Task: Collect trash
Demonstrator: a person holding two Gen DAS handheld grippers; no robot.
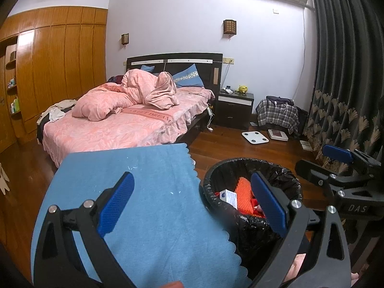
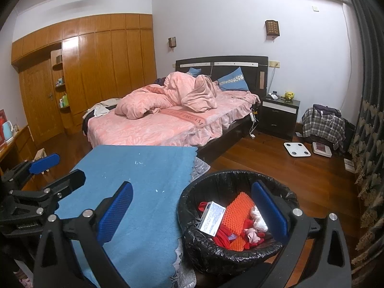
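A round bin with a black liner (image 1: 240,165) (image 2: 216,180) stands on the wooden floor beside a table under a blue cloth (image 1: 134,192) (image 2: 144,180). In it lie a white box (image 2: 212,217), an orange foam sheet (image 2: 236,212), red scraps and white paper. My left gripper (image 1: 192,204) is open and empty, over the cloth's right edge and the bin. My right gripper (image 2: 192,211) is open and empty, also spanning the cloth edge and the bin. The right gripper shows at the right of the left wrist view (image 1: 336,165); the left gripper shows at the left of the right wrist view (image 2: 45,168).
A bed with pink bedding (image 1: 124,120) (image 2: 168,120) stands behind the table. A dark nightstand (image 2: 279,115), a white scale (image 2: 297,149), a plaid-covered pile (image 2: 322,124) and dark curtains (image 1: 348,72) are at the right. Wooden wardrobes (image 2: 96,67) line the left wall.
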